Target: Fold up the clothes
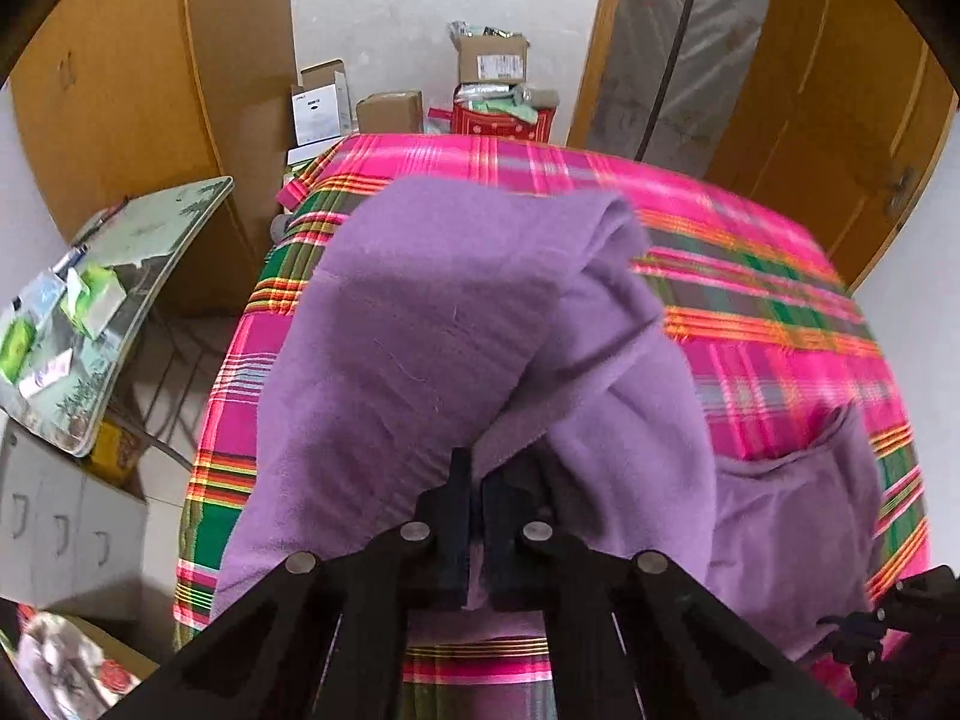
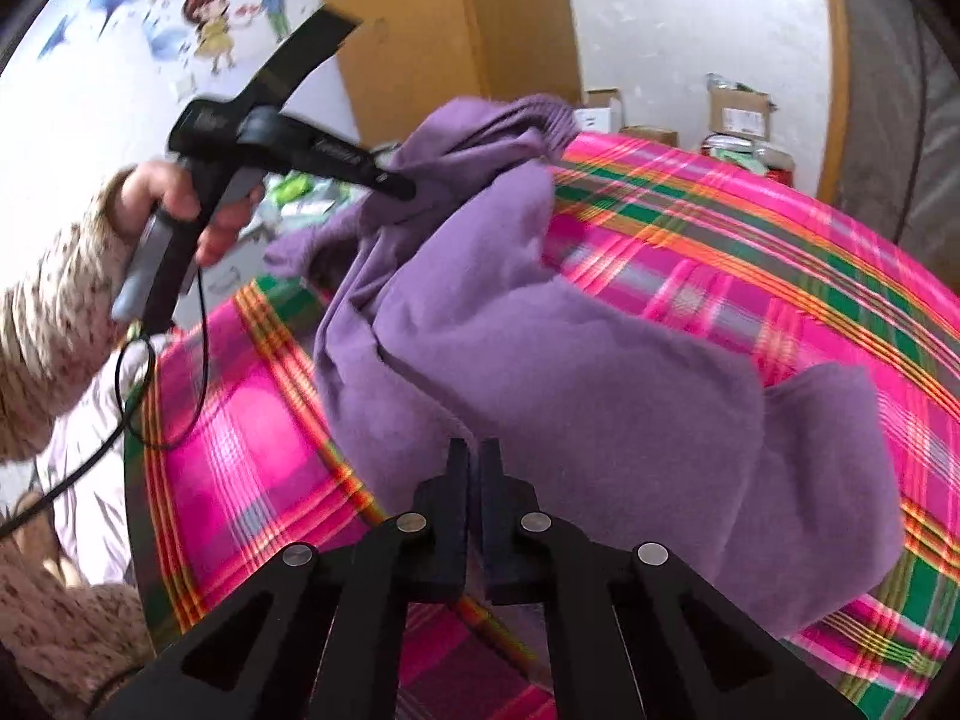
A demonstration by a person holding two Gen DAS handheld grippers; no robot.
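A purple fleece garment (image 1: 456, 324) hangs lifted above a bed with a pink, green and orange plaid cover (image 1: 774, 324). My left gripper (image 1: 477, 468) is shut on a bunched fold of it, and the cloth drapes forward and down over the bed. In the right wrist view the same purple garment (image 2: 570, 372) stretches from my right gripper (image 2: 477, 450), shut on its near edge, up to the left gripper (image 2: 399, 186) held in a person's hand (image 2: 180, 204). A pocket (image 1: 798, 516) shows on the garment's right part.
A folding table (image 1: 120, 312) with small packets stands left of the bed, over white drawers (image 1: 66, 522). Cardboard boxes (image 1: 492, 60) sit against the far wall. Wooden doors (image 1: 840, 138) flank the bed. A cable (image 2: 162, 396) dangles from the left hand.
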